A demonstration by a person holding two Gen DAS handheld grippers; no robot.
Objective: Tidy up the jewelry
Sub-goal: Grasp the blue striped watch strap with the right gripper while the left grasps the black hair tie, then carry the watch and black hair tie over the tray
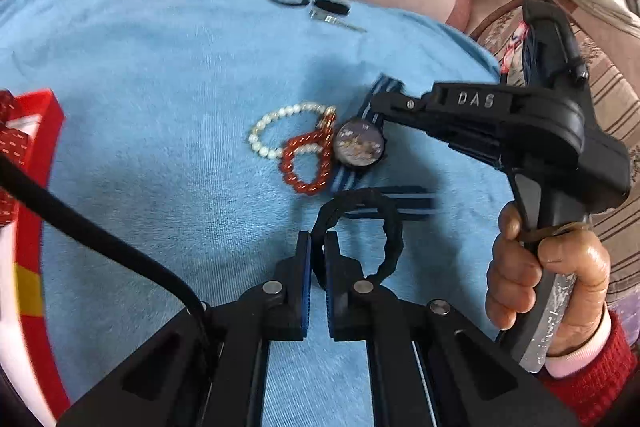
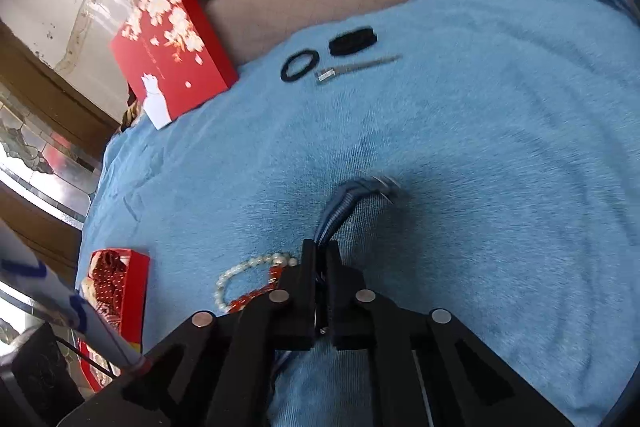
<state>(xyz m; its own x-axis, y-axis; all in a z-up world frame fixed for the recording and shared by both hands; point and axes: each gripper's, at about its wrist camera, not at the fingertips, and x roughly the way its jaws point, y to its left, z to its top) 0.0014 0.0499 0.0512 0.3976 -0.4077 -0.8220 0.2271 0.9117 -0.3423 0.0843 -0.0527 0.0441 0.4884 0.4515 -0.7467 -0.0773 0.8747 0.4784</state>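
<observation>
Left wrist: blue towel [image 1: 160, 107] mostly bare left of the bracelets [image 1: 296, 147]; red box [image 1: 36, 155] at its left edge. Left gripper [image 1: 318, 247] clamps the black hair tie [image 1: 384, 223].
Right wrist: wide bare towel to the right. Right gripper [image 2: 320, 259] pinches the watch strap [image 2: 340, 203].

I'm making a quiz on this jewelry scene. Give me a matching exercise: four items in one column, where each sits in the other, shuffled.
Items:
1. black ring-shaped band
2. watch
3. red bead bracelet
4. red flowered box

Places:
A. at the blue cloth's far edge
B. strap pinched by the right tool
C. pinched by the left tool
D. overlapping the pearl bracelet

Pairs: 1-C, 2-B, 3-D, 4-A
</observation>
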